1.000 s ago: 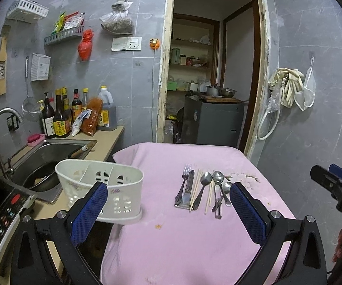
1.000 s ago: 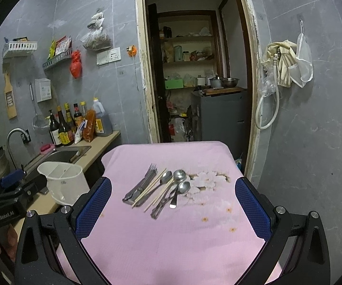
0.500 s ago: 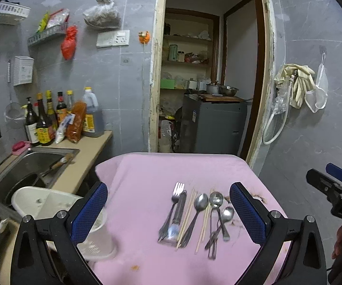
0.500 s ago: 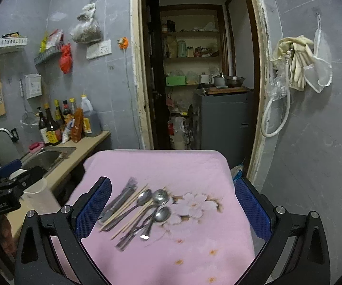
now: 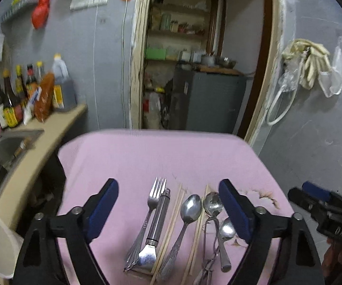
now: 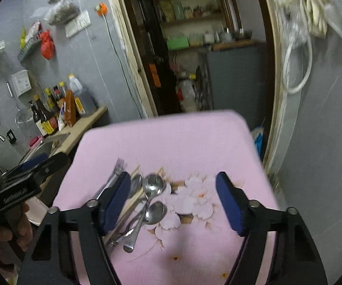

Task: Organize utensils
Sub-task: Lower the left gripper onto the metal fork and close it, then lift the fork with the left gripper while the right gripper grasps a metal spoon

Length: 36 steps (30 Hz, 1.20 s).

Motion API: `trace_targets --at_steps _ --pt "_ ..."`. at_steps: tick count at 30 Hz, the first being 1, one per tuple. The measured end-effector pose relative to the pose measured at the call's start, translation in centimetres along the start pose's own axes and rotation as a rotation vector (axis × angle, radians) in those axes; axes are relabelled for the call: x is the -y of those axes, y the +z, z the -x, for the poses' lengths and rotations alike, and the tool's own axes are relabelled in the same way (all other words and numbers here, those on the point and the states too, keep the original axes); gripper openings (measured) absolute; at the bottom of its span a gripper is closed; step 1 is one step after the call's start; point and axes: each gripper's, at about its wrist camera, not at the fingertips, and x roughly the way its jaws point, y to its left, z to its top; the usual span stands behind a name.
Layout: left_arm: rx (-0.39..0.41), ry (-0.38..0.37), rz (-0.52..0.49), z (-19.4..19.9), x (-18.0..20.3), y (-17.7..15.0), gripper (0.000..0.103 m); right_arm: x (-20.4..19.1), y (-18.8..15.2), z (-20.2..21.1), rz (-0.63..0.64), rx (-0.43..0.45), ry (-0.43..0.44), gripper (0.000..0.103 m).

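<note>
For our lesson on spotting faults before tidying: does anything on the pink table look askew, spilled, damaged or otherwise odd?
Nothing is spilled. The utensils lie in a loose row on the pink cloth, but the spoons at one end overlap in a tangle. Brown marks beside them could be stains or part of the cloth's flower print.

Showing pale pink with a white-and-brown flower print: the tablecloth [image 6: 194, 147]. Gleaming silver: fork [image 5: 156, 190], spoons [image 5: 191, 207]. Looking pale tan: chopsticks [image 5: 174, 207]. Wearing dark blue on black frames: gripper pads [image 5: 102, 206]. Hanging red against grey wall tiles [image 5: 83, 47]: a bag [image 5: 40, 16].
</note>
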Motion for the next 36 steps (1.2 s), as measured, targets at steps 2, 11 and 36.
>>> trace_targets --at_steps 2,11,36 --pt "-0.038 0.004 0.002 -1.7 -0.1 -0.2 0.074 0.2 -1.0 -1.9 -0.023 -0.043 0.014 0.058" --pt "-0.202 0.038 0.078 -9.0 -2.1 -0.8 0.052 0.9 -3.8 -8.3 -0.091 -0.202 0.048 0.038" --pt "-0.427 -0.13 0.0 -17.7 -3.2 0.8 0.032 0.5 -5.7 -11.7 -0.082 -0.343 0.16 0.021"
